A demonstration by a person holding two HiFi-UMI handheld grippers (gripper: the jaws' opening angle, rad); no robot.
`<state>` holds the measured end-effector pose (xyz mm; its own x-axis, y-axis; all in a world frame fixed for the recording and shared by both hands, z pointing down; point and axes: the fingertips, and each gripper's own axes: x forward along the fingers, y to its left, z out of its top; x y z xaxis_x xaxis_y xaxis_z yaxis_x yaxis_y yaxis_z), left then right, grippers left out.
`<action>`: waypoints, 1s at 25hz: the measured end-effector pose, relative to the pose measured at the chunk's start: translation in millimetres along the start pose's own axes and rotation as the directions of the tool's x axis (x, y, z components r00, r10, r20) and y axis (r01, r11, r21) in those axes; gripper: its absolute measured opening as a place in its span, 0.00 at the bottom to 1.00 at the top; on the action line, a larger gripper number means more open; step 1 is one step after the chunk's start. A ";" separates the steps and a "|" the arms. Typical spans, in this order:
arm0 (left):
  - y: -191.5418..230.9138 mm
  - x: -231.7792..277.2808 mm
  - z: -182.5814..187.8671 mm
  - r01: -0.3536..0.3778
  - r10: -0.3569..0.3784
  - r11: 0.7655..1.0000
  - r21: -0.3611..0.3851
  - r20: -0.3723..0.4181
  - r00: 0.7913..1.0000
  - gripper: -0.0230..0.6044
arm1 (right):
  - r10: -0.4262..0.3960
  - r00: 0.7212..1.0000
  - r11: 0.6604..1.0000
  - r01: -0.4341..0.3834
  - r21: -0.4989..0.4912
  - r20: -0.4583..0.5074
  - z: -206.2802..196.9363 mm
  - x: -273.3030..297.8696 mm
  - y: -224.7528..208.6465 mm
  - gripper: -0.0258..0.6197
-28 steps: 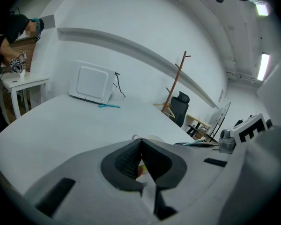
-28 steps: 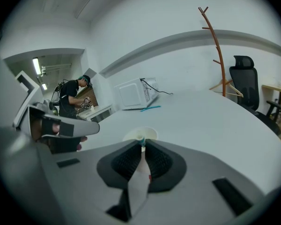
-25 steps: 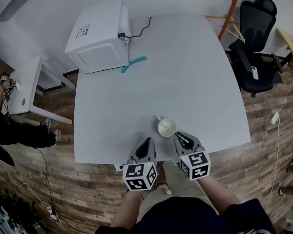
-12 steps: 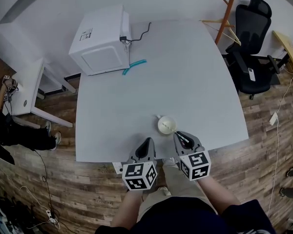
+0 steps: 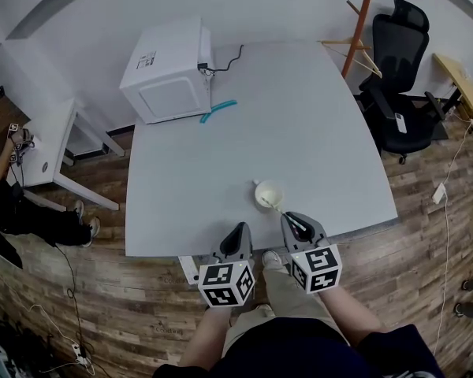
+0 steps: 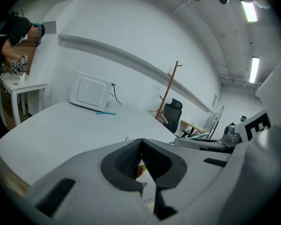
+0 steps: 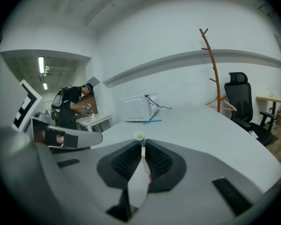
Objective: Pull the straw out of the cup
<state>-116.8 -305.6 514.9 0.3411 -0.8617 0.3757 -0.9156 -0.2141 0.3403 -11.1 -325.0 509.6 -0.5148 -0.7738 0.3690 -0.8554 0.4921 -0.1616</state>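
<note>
A white cup (image 5: pixel 268 194) stands on the grey table (image 5: pixel 315 124) near its front edge. A pale straw (image 5: pixel 274 205) slants from the cup's mouth back to my right gripper (image 5: pixel 290 220), which is shut on it. In the right gripper view the straw's open end (image 7: pixel 139 137) pokes out between the ribbed pads of the right gripper (image 7: pixel 141 150); the cup is hidden below the jaws. My left gripper (image 5: pixel 238 231) hovers at the table's edge, left of the cup and apart from it. Seen in its own view, the left gripper (image 6: pixel 140 146) has its pads meeting with nothing gripped.
A white box-shaped appliance (image 5: pixel 169 73) with a black cable (image 5: pixel 230 55) sits at the table's far left, a teal object (image 5: pixel 218 107) beside it. A wooden coat stand (image 5: pixel 361 22) and black office chair (image 5: pixel 398 69) stand to the right. A person (image 5: pixel 0 195) is beside a small white table (image 5: pixel 51 144).
Both grippers have lifted and drawn back slightly from the cup, the right one keeping hold of the straw. The cup stays in place on the table.
</note>
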 end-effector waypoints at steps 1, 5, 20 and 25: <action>-1.4 -3.2 -0.2 0.001 -0.001 1.000 0.002 0.003 1.000 0.06 | -0.001 1.000 1.000 0.002 -0.002 0.005 0.6 -3.5 1.6 0.11; -5.9 -17.5 -1.4 0.007 -0.007 1.000 0.005 0.018 1.000 0.06 | -0.007 1.000 1.000 0.007 -0.010 0.030 3.1 -18.1 9.4 0.11; -31.7 -73.2 -15.1 0.027 -0.028 0.999 0.031 0.059 0.998 0.06 | -0.014 0.994 0.999 0.019 -0.048 0.108 6.1 -82.3 38.5 0.11; -36.8 -90.8 -17.7 0.027 -0.030 0.999 0.036 0.074 0.997 0.06 | 0.002 0.991 0.998 0.006 -0.063 0.134 10.3 -99.1 52.9 0.11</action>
<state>-110.3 -211.4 483.5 0.3515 -0.8867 0.3004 -0.9130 -0.2536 0.3195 -5.9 -226.4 455.0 -0.5195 -0.8191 0.2432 -0.8534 0.5113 -0.1011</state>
